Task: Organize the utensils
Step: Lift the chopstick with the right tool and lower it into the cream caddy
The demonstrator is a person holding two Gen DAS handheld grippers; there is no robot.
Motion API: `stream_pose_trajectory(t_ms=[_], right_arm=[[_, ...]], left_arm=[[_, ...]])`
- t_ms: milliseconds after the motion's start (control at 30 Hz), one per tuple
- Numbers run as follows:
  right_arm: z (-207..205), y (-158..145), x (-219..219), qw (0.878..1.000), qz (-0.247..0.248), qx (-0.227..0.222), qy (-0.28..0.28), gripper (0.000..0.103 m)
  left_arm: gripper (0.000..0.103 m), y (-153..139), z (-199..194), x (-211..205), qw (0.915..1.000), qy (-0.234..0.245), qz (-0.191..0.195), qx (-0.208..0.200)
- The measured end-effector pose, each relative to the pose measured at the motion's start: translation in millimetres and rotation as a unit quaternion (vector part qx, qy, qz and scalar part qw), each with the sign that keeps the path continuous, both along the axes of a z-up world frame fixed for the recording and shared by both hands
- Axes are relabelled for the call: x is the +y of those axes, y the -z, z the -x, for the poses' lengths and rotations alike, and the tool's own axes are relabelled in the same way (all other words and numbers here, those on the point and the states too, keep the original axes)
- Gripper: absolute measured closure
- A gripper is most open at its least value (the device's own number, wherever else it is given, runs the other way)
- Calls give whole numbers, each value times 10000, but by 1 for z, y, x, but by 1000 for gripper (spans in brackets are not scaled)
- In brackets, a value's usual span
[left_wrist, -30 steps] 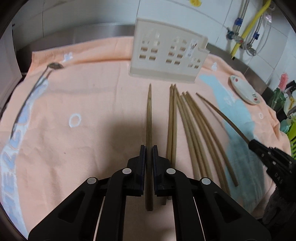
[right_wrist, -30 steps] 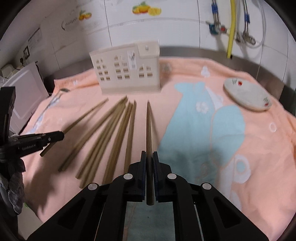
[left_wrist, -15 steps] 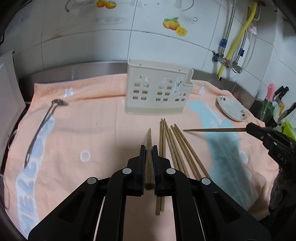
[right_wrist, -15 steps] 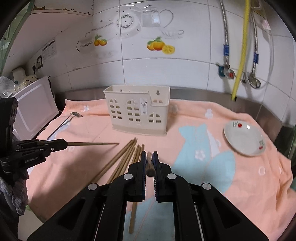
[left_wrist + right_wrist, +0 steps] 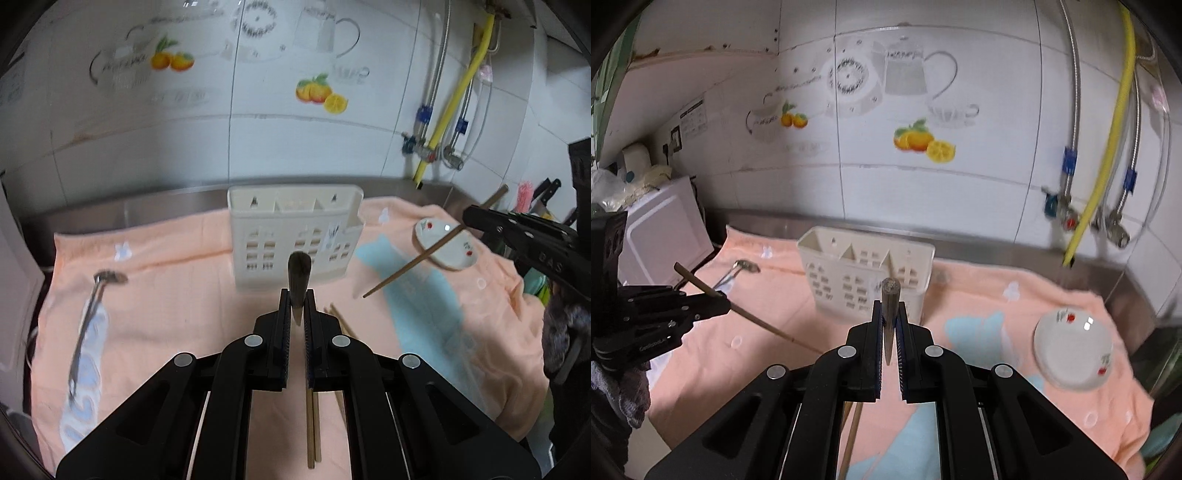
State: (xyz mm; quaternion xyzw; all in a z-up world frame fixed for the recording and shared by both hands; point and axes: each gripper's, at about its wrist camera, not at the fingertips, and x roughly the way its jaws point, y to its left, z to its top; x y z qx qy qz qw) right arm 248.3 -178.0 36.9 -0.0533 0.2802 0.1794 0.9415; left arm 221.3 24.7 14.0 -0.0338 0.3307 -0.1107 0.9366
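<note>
Both claws are closed tight, and one chopstick is gripped in each. In the left claw (image 5: 297, 308) a brown chopstick (image 5: 298, 271) is held in the air, its blunt end seen in front of the white utensil holder (image 5: 295, 229). In the right claw (image 5: 889, 317) a second chopstick (image 5: 889, 295) is held the same way, also in front of the holder. More loose chopsticks (image 5: 312, 424) are left lying on the peach towel (image 5: 177, 302), nearer than the holder. A metal spoon (image 5: 92, 306) is seen lying left of the holder. A small white dish (image 5: 1071, 354) is seen right of the holder, on the towel that covers the bench.
</note>
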Motion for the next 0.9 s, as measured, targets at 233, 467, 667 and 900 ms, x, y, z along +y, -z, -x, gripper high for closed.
stream_pose_trajectory(t_ms=[233, 467, 667, 900], right_arm=[[-21, -48, -3, 9997, -73, -216, -33, 96], [-44, -73, -1, 9993, -23, -365, 62, 96], [-67, -65, 5, 9996, -12, -282, 97, 96], [-90, -37, 12, 9998, 73, -53, 154, 96]], left_arm=[[97, -52, -5, 2, 9990, 57, -104, -425], [97, -105, -12, 9, 9954, -57, -166, -940], [97, -120, -41, 9, 9944, -214, -187, -1018], [97, -86, -91, 20, 9973, -405, 3, -616]])
